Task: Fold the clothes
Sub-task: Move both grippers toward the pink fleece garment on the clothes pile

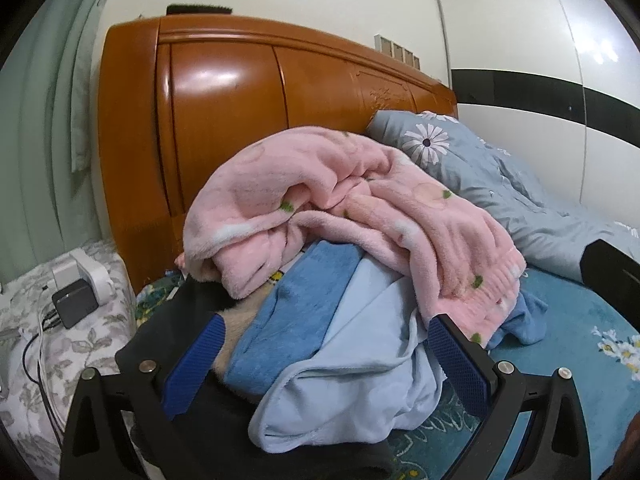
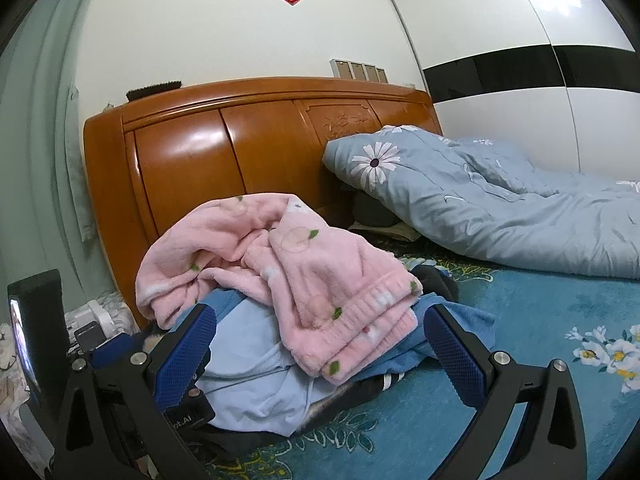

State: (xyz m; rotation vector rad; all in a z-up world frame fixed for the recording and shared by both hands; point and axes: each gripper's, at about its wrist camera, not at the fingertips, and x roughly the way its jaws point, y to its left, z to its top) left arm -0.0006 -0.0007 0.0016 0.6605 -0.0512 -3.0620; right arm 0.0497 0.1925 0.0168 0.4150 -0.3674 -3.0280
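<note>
A heap of clothes lies on the bed by the headboard. A pink fleece garment (image 1: 352, 208) with green leaf spots is on top, over a light blue garment (image 1: 360, 380) and a darker blue towel-like piece (image 1: 296, 316); dark cloth shows beneath. In the right wrist view the pink garment (image 2: 304, 280) drapes over the light blue one (image 2: 256, 364). My left gripper (image 1: 326, 356) is open, its blue pads (image 1: 460, 364) on either side of the light blue garment. My right gripper (image 2: 320, 344) is open, straddling the heap's front; the left gripper's body sits at its lower left.
A wooden headboard (image 1: 240, 112) stands behind the heap. A grey-blue flowered quilt (image 2: 500, 208) lies bunched at the right. The teal flowered bedspread (image 2: 520, 352) stretches to the right. A bedside stand with a charger and cables (image 1: 76, 300) is at the left.
</note>
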